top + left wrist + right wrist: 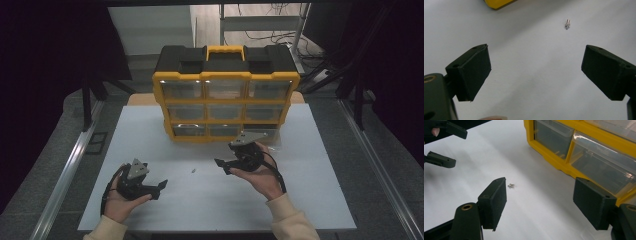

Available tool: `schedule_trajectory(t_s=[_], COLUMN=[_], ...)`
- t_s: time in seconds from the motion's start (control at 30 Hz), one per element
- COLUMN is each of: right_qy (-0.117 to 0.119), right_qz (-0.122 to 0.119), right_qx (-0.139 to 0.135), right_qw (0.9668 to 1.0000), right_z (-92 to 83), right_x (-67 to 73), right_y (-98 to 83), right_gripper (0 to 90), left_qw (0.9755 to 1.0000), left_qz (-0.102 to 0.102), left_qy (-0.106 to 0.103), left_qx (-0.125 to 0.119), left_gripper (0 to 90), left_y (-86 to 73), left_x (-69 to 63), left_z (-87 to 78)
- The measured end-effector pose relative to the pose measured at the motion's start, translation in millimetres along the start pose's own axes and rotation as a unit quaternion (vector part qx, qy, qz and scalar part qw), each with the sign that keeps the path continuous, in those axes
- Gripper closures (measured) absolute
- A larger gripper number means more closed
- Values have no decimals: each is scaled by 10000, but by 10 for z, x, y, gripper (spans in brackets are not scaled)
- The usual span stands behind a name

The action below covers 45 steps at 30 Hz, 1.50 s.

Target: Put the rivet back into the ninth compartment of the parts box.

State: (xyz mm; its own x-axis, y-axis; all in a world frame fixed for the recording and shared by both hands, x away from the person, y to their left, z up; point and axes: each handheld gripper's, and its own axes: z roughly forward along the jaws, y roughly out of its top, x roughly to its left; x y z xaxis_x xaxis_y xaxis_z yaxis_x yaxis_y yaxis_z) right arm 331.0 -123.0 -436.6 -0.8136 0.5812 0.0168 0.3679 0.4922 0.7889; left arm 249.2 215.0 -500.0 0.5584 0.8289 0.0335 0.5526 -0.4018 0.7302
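Note:
A tiny metal screw (192,170) lies loose on the white table (150,130), between my two grippers. My left gripper (161,190) rests low at the front left, pointing right, jaws open with nothing between them. In the left gripper view the screw (567,24) lies well beyond my open left gripper (535,50). My right gripper (222,166) is held just in front of the organizer, pointing left, and it is open and holds nothing. In the right gripper view the screw (511,185) sits just past the left jaw of my right gripper (540,182), with the left gripper (454,146) farther off.
A yellow and black organizer (226,75) with clear drawers (554,135) stands upright at the back middle of the table. Its yellow corner (496,3) shows in the left gripper view. Metal rails (70,165) run along both table sides.

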Motion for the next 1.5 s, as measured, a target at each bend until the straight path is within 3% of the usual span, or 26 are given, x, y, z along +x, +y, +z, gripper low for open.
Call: schedule_trajectory(t_s=[1.17,1.5], right_qy=[362,430], right_qz=[-441,-509], right_qx=[175,477], right_qw=[9982,9966], right_z=[344,570], right_x=[375,444], right_y=[31,8], right_gripper=[282,281], left_qw=[10000,10000], left_qz=[1,5], left_qy=[13,16], left_qx=[-1,6], left_gripper=[92,92], left_y=[-1,-4], left_x=[4,8], left_z=[-5,-3])
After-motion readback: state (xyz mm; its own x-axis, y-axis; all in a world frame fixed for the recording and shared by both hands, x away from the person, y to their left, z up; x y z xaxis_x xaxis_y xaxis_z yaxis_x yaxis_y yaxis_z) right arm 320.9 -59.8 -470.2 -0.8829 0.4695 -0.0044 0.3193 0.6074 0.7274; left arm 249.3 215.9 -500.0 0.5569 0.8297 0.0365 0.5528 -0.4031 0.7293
